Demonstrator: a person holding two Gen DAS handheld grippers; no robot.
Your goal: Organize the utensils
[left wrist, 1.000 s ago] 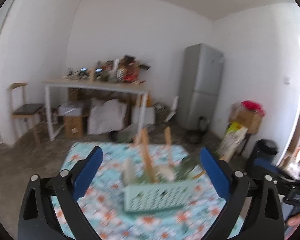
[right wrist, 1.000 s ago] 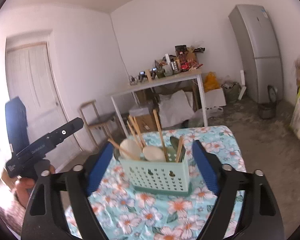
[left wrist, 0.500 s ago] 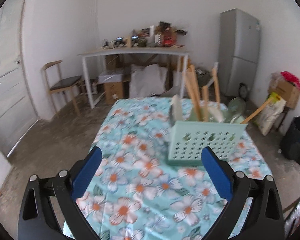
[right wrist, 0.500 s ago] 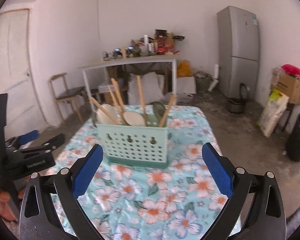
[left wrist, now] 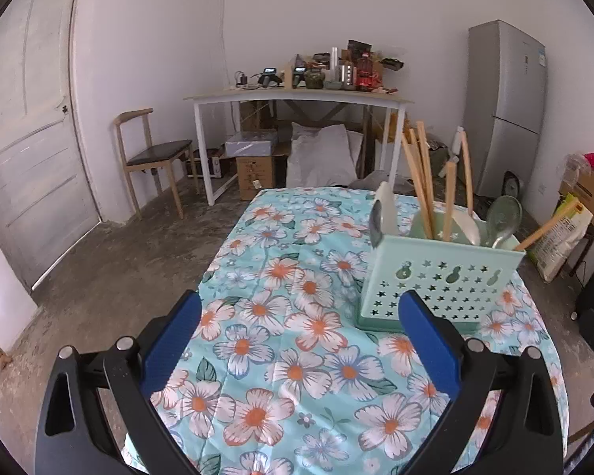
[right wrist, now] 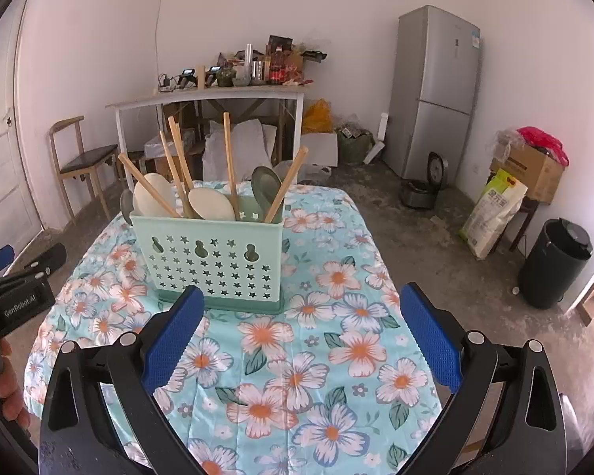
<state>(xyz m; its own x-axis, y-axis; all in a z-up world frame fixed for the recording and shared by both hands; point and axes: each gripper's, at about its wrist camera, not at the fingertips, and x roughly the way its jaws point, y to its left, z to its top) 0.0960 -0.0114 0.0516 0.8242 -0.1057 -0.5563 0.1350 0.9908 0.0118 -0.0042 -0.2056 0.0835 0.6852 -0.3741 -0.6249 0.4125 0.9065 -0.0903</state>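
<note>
- Standing on a table with a flowered teal cloth (right wrist: 336, 340), a pale green basket (right wrist: 214, 261) with star-shaped holes holds the utensils upright.
- Wooden handles (right wrist: 229, 158) lean out of the basket at several angles; pale spoon bowls (right wrist: 212, 204) and a green spoon (right wrist: 266, 188) show above its rim.
- In the right wrist view the basket sits toward the far left part of the table, beyond the tip of the left blue pad.
- The right gripper (right wrist: 301, 318) hangs over the cloth with its jaws as wide as they go; they have just been opening, and nothing is between them but bare cloth.
- The left gripper (left wrist: 299, 326) is also spread wide over the cloth and has hold of nothing.
- In the left wrist view the basket (left wrist: 439, 281) stands on the right part of the table, its near lower corner just behind the tip of the right blue pad; whether they touch I cannot tell.
- At the left edge of the right wrist view the black body of the left gripper shows, with a hand (right wrist: 10, 388) below it.
- Behind the table are a white desk (right wrist: 210, 97) piled with bottles and clutter, a wooden chair (right wrist: 81, 158), a grey fridge (right wrist: 435, 95), a black bin (right wrist: 556, 269) and a yellow sack (right wrist: 493, 213).
- A white door (left wrist: 27, 146) fills the left wall in the left wrist view.
</note>
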